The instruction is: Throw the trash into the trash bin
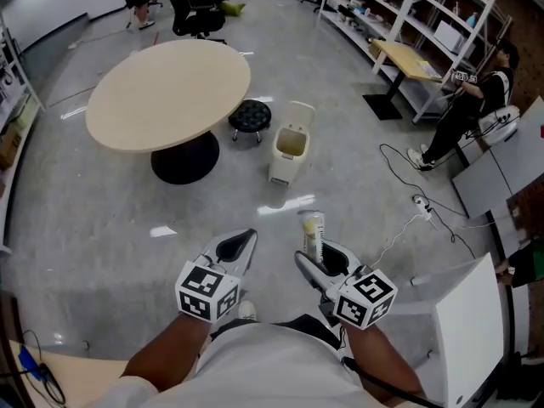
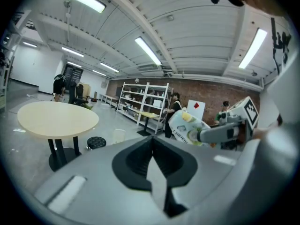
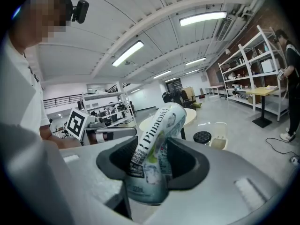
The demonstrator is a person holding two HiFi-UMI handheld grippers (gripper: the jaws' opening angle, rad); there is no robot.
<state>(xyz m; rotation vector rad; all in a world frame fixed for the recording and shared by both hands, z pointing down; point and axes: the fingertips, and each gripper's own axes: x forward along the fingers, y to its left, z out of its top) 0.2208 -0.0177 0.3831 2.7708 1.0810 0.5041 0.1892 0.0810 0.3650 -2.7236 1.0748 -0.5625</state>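
right gripper (image 1: 316,257): clamps crushed can (image 1: 312,230), bound for open bin (image 1: 282,169) | left gripper (image 1: 239,245): jaws together, empty, spare

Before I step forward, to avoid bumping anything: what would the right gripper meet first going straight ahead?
Probably the bin; only floor lies between, though depth is unclear.
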